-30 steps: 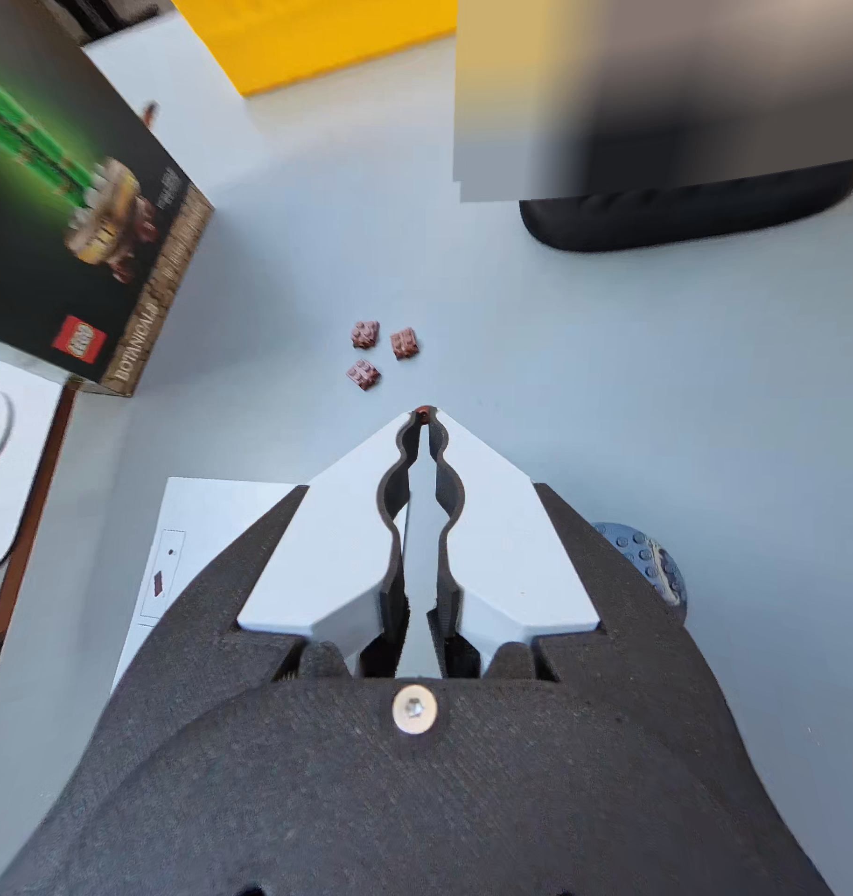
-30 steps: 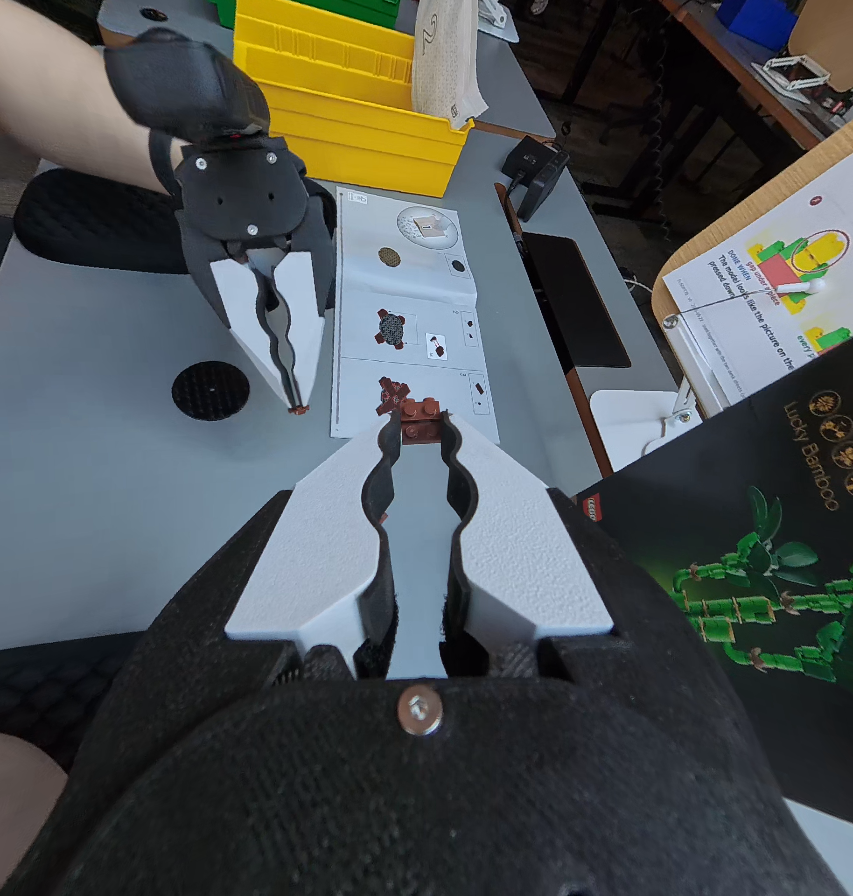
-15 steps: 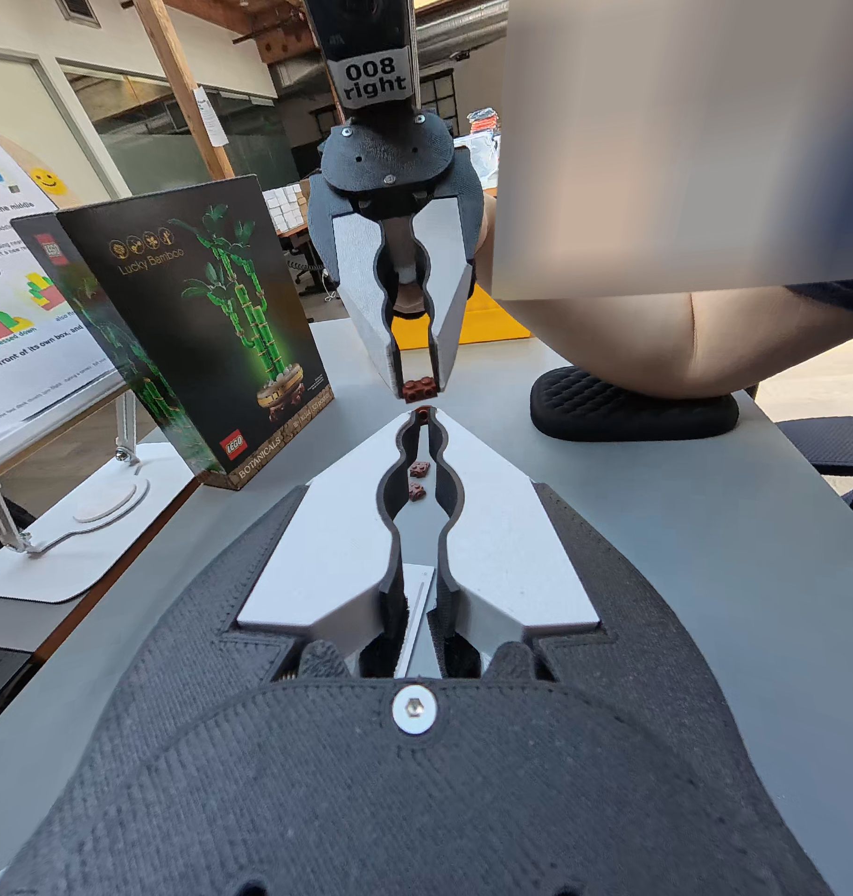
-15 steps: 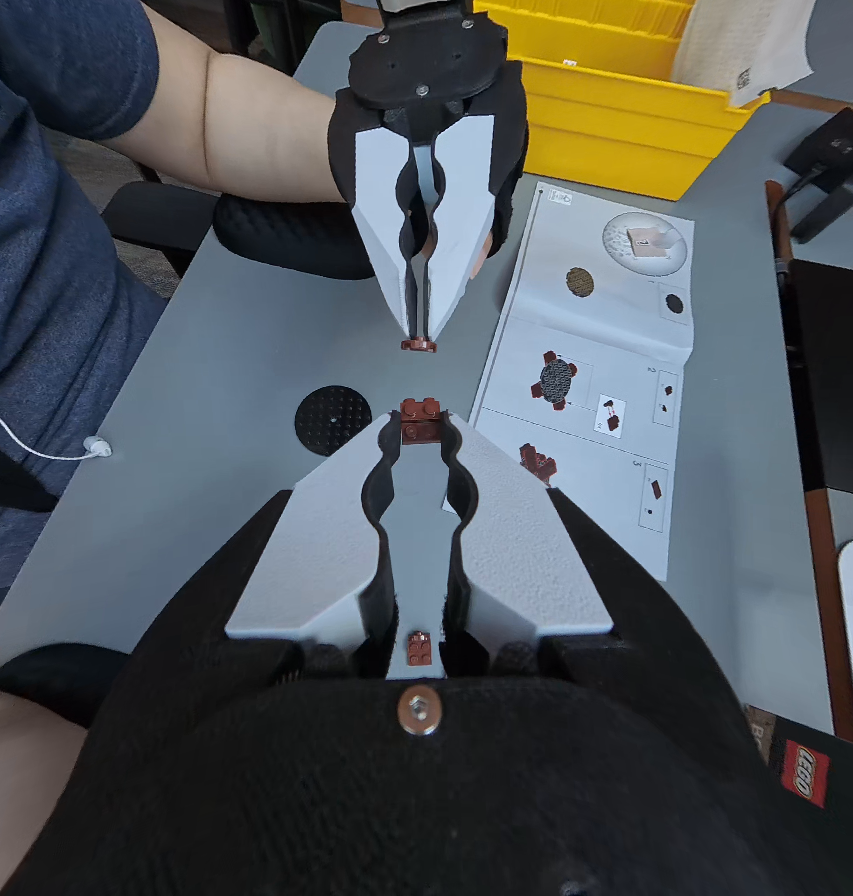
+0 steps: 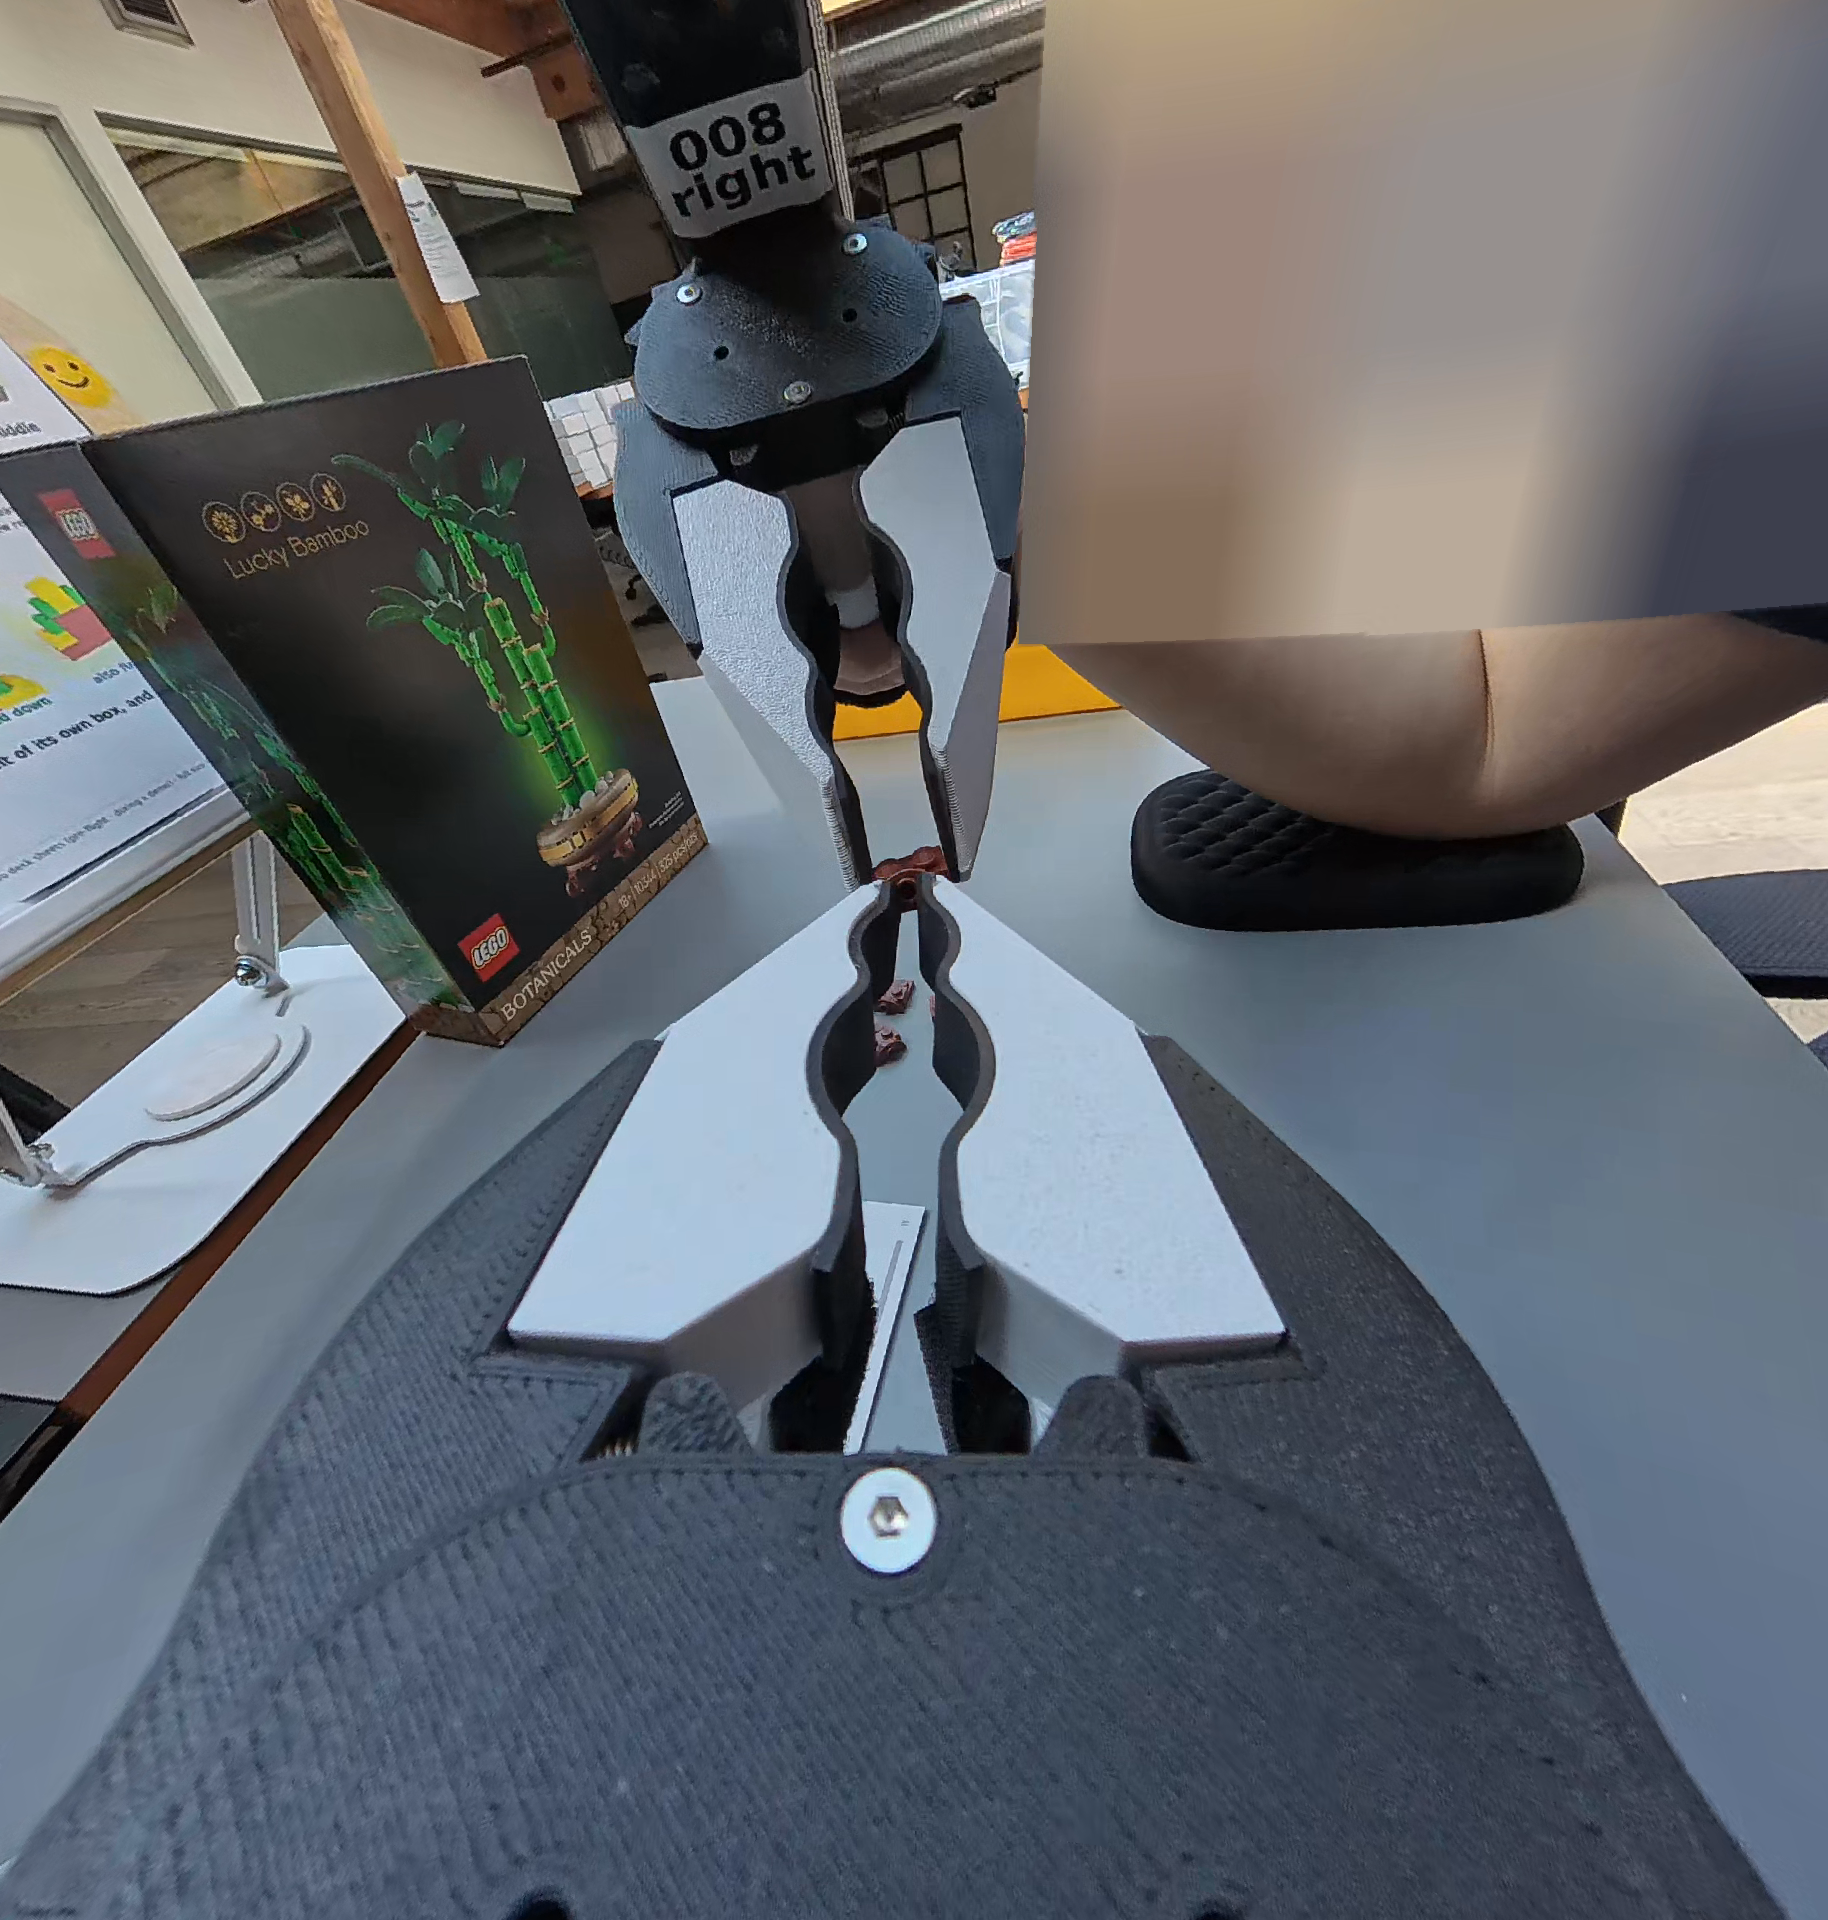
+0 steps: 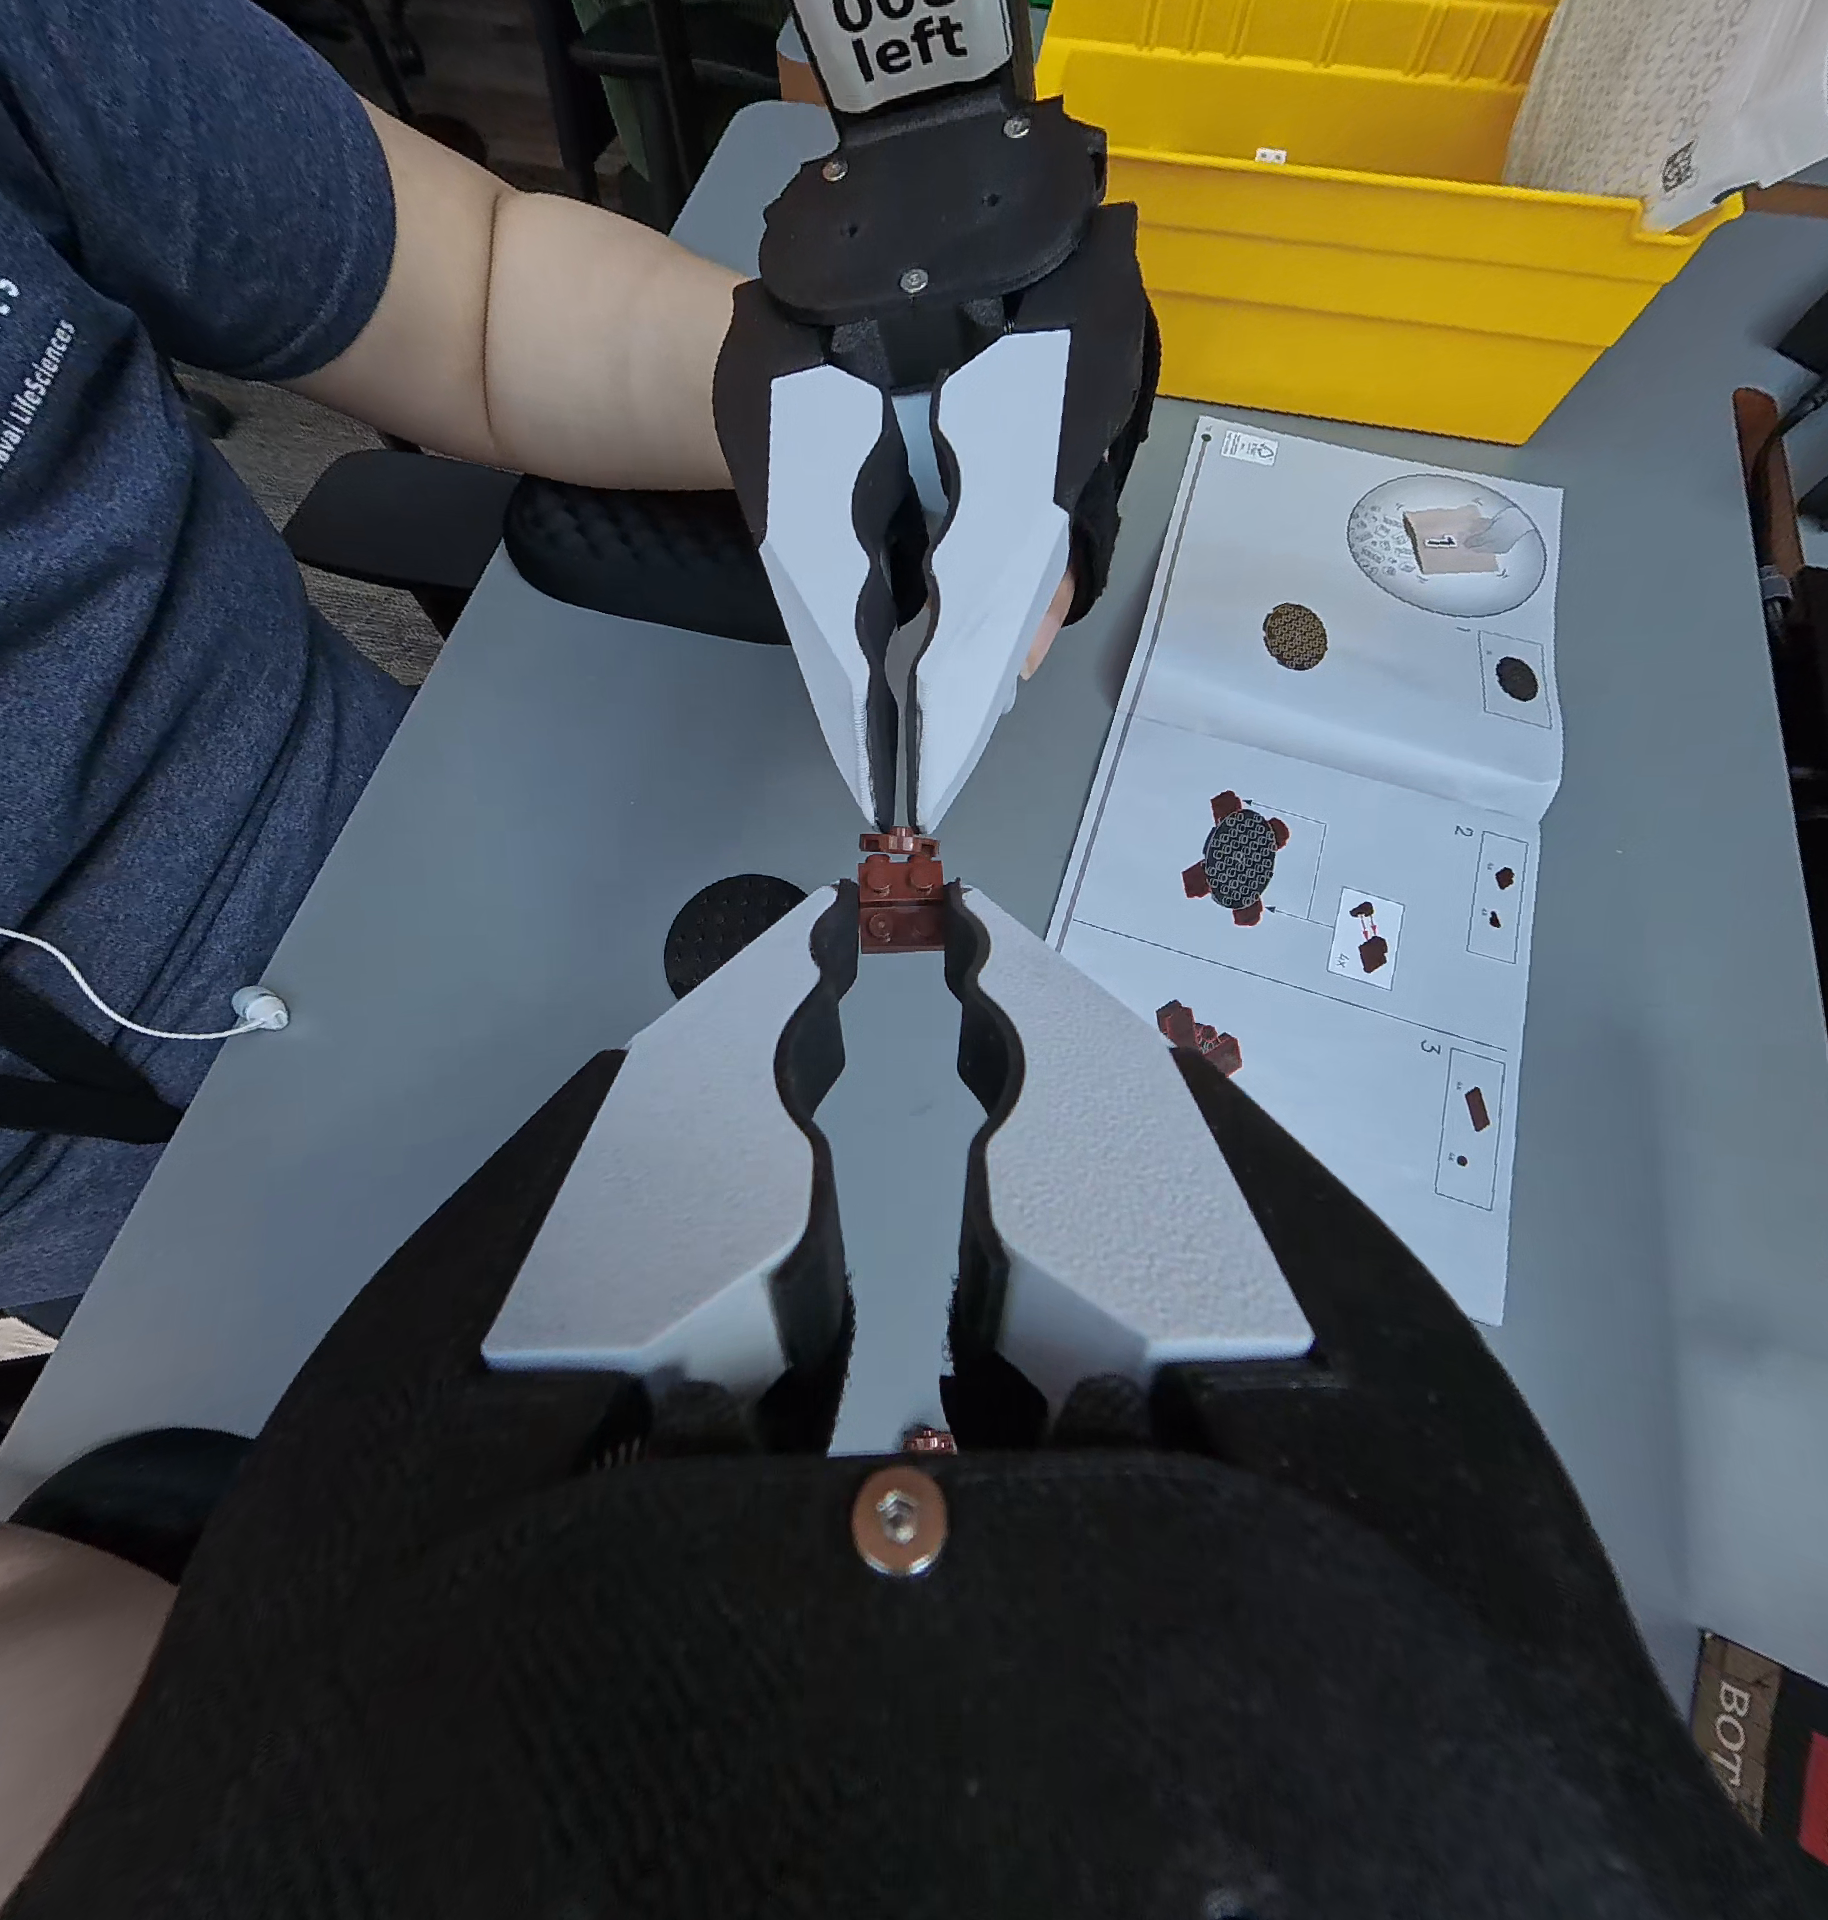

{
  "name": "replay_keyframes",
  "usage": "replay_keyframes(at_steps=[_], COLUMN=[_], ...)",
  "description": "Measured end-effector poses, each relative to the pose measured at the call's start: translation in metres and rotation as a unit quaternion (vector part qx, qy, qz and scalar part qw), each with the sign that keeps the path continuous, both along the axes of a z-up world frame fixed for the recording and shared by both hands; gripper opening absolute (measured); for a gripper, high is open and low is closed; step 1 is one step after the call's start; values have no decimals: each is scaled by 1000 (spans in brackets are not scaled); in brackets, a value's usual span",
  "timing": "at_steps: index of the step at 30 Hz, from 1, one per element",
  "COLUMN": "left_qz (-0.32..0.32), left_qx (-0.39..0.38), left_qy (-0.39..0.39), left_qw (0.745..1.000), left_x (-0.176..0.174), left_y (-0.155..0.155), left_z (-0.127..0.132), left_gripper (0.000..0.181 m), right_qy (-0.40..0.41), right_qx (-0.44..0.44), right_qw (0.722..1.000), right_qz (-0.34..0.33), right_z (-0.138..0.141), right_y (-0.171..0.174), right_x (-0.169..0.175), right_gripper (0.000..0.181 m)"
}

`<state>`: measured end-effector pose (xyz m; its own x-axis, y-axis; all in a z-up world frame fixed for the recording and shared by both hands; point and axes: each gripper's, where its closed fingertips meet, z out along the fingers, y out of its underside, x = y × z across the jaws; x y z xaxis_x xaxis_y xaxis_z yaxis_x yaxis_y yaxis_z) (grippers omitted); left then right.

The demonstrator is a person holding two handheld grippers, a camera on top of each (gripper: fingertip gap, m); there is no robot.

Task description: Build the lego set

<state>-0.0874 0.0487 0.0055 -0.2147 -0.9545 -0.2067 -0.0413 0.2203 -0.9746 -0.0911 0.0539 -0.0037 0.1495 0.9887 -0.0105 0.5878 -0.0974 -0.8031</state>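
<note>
Above the matte grey table (image 6: pixel 577 748), tip to tip: right gripper (image 6: pixel 897 914) clamped on a glossy reddish-brown studded brick (image 6: pixel 897 902); left gripper (image 6: pixel 897 826) pinched nearly closed on a small round brown plate (image 6: pixel 897 842), touching the brick's studs.

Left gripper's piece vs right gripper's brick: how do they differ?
The small round piece in the left gripper is thin and flat; the brown brick in the right gripper is taller, blocky and studded. Left's fingertips are nearly together; right's are wider apart. Both pieces are reddish-brown, pinched at the fingertips, meeting above the table.
</note>
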Motion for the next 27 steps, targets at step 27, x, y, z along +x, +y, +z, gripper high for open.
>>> replay_keyframes(at_steps=[27], left_qz=[30], left_qx=[-11], left_qy=[-101], left_qw=[994], left_x=[-11], left_y=[5], left_z=[39], left_gripper=[1], right_qy=[133], right_qx=[-73], right_qw=[988], right_qz=[-14], right_z=[39], right_y=[5], right_x=[-10], right_gripper=[15])
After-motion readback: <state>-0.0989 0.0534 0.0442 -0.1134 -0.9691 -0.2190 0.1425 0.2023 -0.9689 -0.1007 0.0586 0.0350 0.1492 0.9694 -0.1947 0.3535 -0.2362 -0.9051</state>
